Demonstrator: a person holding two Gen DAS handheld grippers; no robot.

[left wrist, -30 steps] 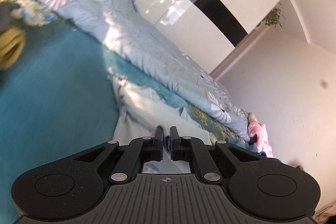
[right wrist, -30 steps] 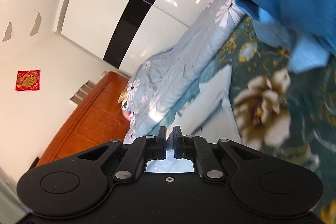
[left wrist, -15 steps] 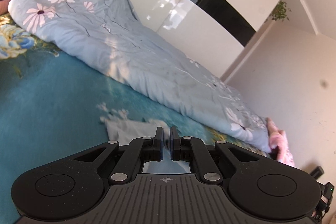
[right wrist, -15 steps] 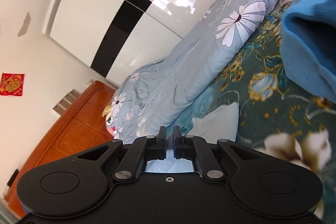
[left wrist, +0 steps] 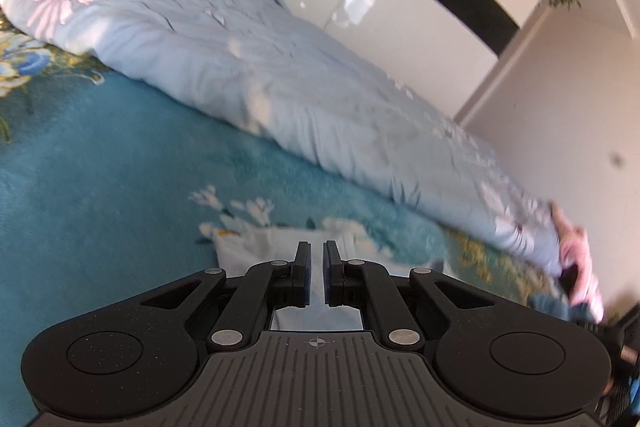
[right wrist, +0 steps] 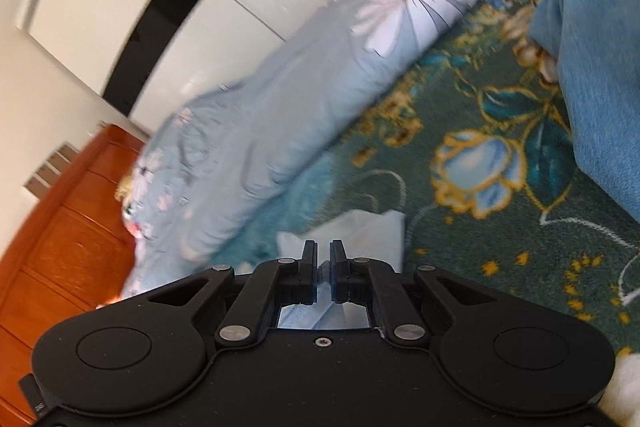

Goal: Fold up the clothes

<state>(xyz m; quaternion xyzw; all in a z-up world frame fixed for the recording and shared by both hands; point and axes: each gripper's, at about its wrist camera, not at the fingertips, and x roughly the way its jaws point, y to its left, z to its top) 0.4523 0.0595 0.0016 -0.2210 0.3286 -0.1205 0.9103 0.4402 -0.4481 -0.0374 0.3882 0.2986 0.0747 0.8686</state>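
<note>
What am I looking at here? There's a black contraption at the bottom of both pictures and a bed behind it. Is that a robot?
No robot arm here: a person holds a two-finger gripper in each hand, and each has a wide-angle camera looking forward along its fingers. One picture comes from the left gripper, the other from the right gripper. Both are nearly shut, each pinching an edge of the same pale light-blue garment, which lies on a teal flowered bedspread. Behind it stretches a rolled light-blue quilt with daisies; a blue cloth lies off to the right. The bent walls are only lens distortion. The job is folding clothes.
</note>
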